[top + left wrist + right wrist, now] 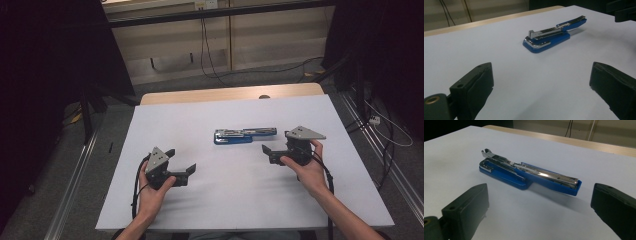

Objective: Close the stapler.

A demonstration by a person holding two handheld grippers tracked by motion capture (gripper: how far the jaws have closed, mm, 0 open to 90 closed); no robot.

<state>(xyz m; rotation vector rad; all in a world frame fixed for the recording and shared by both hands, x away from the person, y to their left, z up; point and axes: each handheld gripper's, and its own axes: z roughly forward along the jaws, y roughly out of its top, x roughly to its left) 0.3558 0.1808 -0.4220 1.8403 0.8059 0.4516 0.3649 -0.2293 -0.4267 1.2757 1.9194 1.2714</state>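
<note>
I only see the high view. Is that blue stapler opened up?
Observer: Yes. In the right gripper view the stapler lies unfolded, its shiny staple rail facing up.
Operator: Is it flat on the table?
Observer: Not all. In the left gripper view its long arm sticks past the base, raised off the table.
Operator: Is anything in the grippers?
Observer: No. The left gripper and right gripper both stand wide open over bare table.

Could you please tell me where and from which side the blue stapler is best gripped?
Probably the stapler by its swung-open top arm, from above across its narrow width. It lies flat, opened lengthwise; the open right gripper is nearest that end.
</note>
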